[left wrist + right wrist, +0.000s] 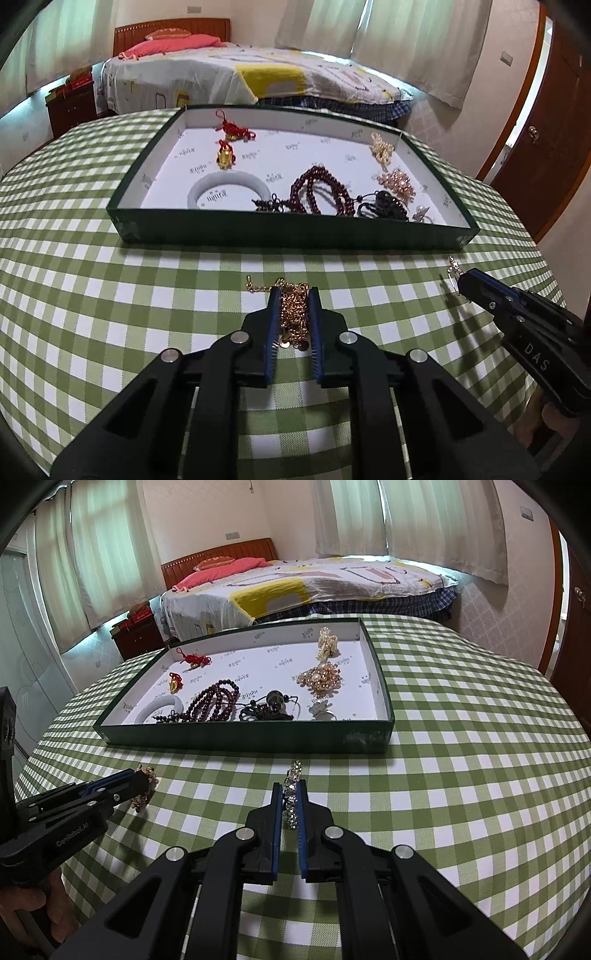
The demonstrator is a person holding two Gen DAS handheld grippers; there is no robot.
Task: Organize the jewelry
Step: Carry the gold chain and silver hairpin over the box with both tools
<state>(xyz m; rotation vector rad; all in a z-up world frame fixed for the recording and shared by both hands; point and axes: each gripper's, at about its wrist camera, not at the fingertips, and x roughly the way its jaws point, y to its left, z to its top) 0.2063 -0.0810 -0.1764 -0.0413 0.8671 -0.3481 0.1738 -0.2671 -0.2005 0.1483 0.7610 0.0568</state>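
Checked cloth (pixel 110 295) | 1 tray (pixel 295 230) | L claw (pixel 293 293) pinching gold chain (pixel 291 306) | R claw (pixel 290 788) pinching silver piece (pixel 291 794)

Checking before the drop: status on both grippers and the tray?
Left gripper shut on gold chain. Right gripper shut on silver piece. Both over the tablecloth, short of green tray. Path clear.
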